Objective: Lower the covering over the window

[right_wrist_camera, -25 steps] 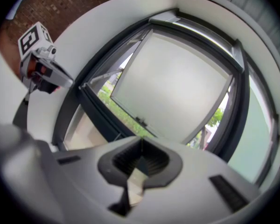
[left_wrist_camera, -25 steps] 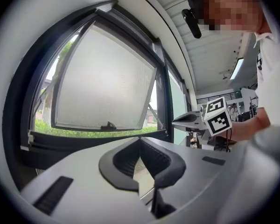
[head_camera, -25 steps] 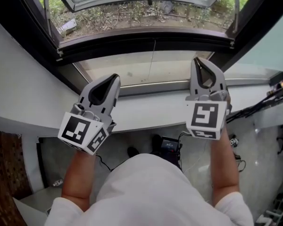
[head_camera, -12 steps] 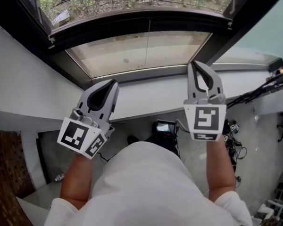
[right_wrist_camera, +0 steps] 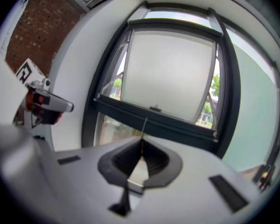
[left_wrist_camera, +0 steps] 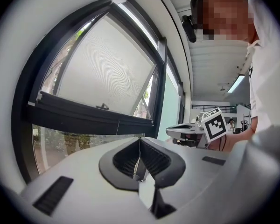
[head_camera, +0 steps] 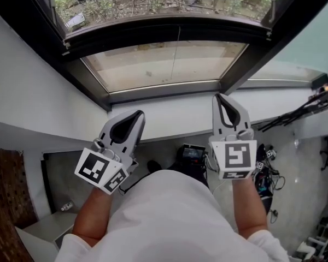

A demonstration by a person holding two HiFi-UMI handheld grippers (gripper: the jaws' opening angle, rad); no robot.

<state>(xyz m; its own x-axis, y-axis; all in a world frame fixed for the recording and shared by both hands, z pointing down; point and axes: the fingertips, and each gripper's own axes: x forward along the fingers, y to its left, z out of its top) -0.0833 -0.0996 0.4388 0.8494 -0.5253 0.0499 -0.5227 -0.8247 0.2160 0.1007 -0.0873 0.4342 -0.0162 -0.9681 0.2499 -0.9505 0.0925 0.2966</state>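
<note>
A dark-framed window (head_camera: 164,64) has its upper sash (left_wrist_camera: 107,69) swung outward, and no blind or shade shows over the glass. A thin cord (head_camera: 176,53) hangs down the middle of the window, in front of the lower pane. My left gripper (head_camera: 136,115) is shut with nothing in it, low in front of the white sill (head_camera: 169,113). My right gripper (head_camera: 218,96) is shut too and holds nothing, its tip over the sill. Both point toward the window, apart from the cord. In the gripper views the left gripper's (left_wrist_camera: 140,139) and right gripper's (right_wrist_camera: 142,140) ribbed jaws meet in a seam.
A white wall (head_camera: 33,91) flanks the window on the left, with brick (head_camera: 5,201) below it. Electronics and cables (head_camera: 192,153) lie on the floor under the sill. More black cables (head_camera: 295,113) run along the sill at the right. A pale green pane (head_camera: 311,42) adjoins on the right.
Both grippers have come down and back toward me, from in front of the lower pane to sill level. Their jaws stayed shut throughout.
</note>
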